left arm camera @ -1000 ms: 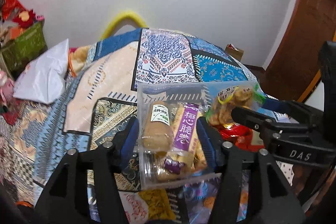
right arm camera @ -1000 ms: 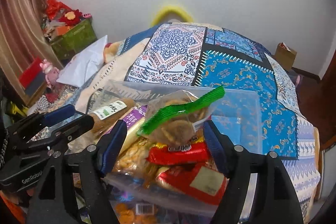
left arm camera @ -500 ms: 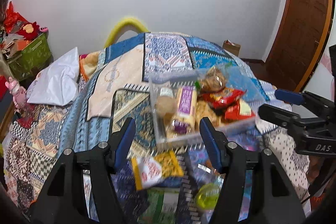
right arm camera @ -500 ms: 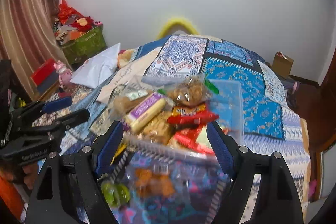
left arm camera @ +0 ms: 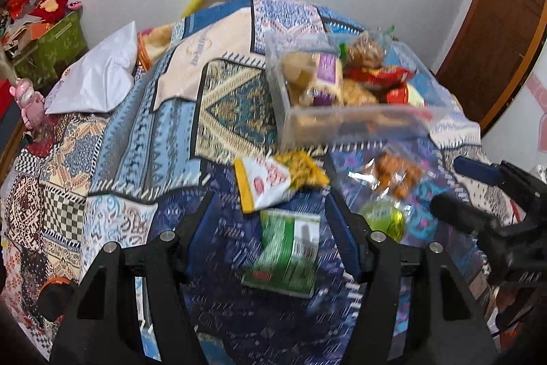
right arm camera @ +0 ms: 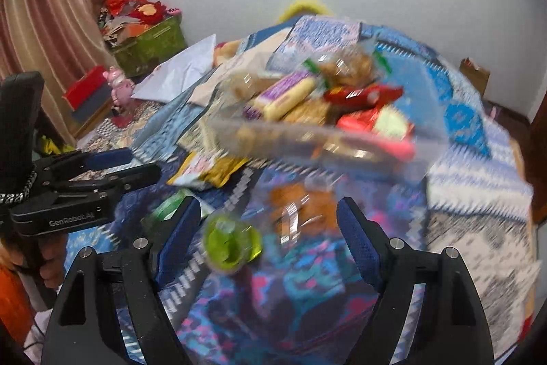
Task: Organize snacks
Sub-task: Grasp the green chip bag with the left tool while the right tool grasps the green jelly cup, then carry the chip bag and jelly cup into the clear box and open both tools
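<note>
The left gripper (left arm camera: 270, 221) had its blue-padded fingers (left arm camera: 203, 223) spread wide with nothing between them, hovering over the green packet (left arm camera: 285, 257) that lay flat on the patchwork bedspread (left arm camera: 136, 132). Just beyond the fingertips lay a yellow-and-white snack bag (left arm camera: 273, 182), tilted, its near corner close to the green packet's top edge; whether they touched was lost in blur. To the right of these sat a clear bag of orange-brown snacks (left arm camera: 396, 175) and, nearer, a small green jelly cup (left arm camera: 384, 218).

The right gripper (right arm camera: 270, 228) likewise held its fingers (right arm camera: 355, 238) apart and empty, poised above the bed. The green jelly cup (right arm camera: 232, 245) sat between them in the picture, close to the left finger, with the clear bag of orange-brown snacks (right arm camera: 301, 204) just behind it. The yellow-and-white snack bag (right arm camera: 208, 168) lay further left, near the left gripper (right arm camera: 119, 166) seen from the side.

Farther back on the bedspread (right arm camera: 471, 159) stood the clear plastic box (left arm camera: 342, 122), already holding several snacks: a purple-labelled roll (left arm camera: 324, 81), red packets (left arm camera: 379, 76), and a bag of brown cookies (left arm camera: 364, 48) on top. The right wrist view was heavily smeared, so the box (right arm camera: 307, 142) showed little detail there.

A white pillow (left arm camera: 95, 81) lay at the far left of the bed.
</note>
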